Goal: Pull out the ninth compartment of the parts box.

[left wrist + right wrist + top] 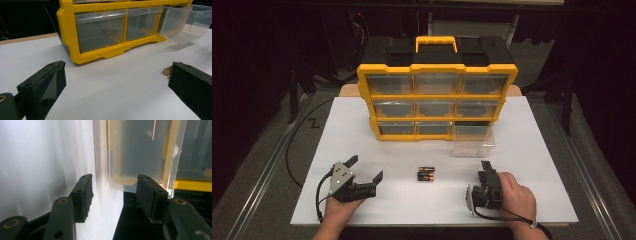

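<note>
Two or three small black-and-gold batteries lie side by side on the white table, between my two grippers. My left gripper rests low at the front left, jaws wide open and holding nothing. In the left gripper view one battery end peeks out beside the right jaw. My right gripper sits at the front right, rolled onto its side in a hand, open and holding nothing. It points toward a clear plastic drawer pulled out of the bottom right slot of the yellow organizer.
The organizer stands at the back middle of the white tabletop, with several clear drawers and a black top with a yellow handle. The pulled-out drawer juts forward onto the table. A black cable trails from each gripper.
</note>
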The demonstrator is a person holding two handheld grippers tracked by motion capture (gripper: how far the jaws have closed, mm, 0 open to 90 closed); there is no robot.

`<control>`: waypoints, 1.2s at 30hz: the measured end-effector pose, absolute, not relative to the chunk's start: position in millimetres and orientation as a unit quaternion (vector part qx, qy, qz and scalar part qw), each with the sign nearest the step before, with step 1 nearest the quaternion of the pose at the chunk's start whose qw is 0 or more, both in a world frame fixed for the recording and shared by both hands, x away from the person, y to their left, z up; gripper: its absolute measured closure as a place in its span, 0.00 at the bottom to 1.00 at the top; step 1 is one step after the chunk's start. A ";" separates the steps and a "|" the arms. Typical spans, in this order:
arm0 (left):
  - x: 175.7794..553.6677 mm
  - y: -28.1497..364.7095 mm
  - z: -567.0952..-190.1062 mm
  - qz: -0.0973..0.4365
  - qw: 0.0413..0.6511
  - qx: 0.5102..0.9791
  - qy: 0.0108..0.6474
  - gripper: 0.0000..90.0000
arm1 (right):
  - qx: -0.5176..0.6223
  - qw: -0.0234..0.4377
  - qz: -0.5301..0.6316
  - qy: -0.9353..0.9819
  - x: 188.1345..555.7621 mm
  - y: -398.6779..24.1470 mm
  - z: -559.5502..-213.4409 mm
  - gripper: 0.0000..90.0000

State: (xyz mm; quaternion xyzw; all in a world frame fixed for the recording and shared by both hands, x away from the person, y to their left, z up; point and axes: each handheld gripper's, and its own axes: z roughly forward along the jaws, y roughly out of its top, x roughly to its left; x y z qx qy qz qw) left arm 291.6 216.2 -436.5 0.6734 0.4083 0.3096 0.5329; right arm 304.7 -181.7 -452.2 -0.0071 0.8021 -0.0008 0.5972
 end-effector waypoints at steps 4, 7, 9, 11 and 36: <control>291.0 215.8 -436.4 0.311 0.532 0.675 0.407 0.02 | -0.009 0.599 0.010 0.801 301.9 -180.2 -450.8 0.49; 290.6 215.5 -436.5 0.311 0.532 0.674 0.407 0.02 | -0.005 0.591 0.010 0.807 301.4 -180.2 -450.3 0.44; 290.5 215.7 -436.6 0.310 0.532 0.674 0.408 0.02 | -0.005 0.594 0.015 0.804 301.4 -180.7 -450.5 0.38; 290.6 216.1 -436.6 0.310 0.532 0.674 0.408 0.02 | -0.006 0.591 0.017 0.807 301.6 -180.5 -449.0 0.34; 290.9 216.3 -436.5 0.311 0.526 0.675 0.414 0.01 | 0.010 0.609 0.041 0.792 302.4 -178.4 -443.8 0.01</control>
